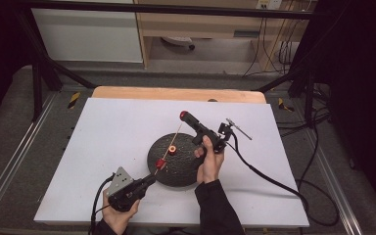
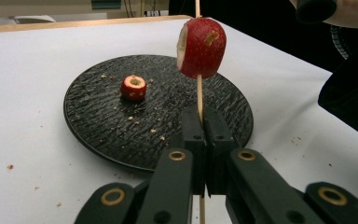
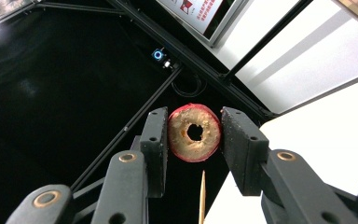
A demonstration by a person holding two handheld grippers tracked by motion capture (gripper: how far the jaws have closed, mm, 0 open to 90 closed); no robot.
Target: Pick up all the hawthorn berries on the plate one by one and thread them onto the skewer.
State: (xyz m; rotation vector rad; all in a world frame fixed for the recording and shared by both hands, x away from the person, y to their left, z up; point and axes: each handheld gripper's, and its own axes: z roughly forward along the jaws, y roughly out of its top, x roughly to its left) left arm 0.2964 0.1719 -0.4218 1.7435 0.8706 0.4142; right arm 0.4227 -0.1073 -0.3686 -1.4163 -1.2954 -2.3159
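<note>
Skewer [image 2: 199, 95], thin and wooden, is pinched upright between the pressed-together jaws of the left tool [image 2: 204, 140], a red fruit piece [image 2: 201, 47] threaded on it at upper centre. A cored fruit slice [image 3: 195, 132] is gripped by the right tool [image 3: 195, 140] at frame centre. Another piece [image 2: 134, 87] lies on the black plate [image 2: 98, 126] upon the white surface [image 2: 23, 107].

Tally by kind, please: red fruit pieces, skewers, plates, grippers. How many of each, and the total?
Red fruit pieces: 3 – one on the skewer, one on the plate, one between the right gripper's jaws.
Wooden skewer: 1
Black plate: 1
Grippers: 2 – left gripper, right gripper.
Total: 7
</note>
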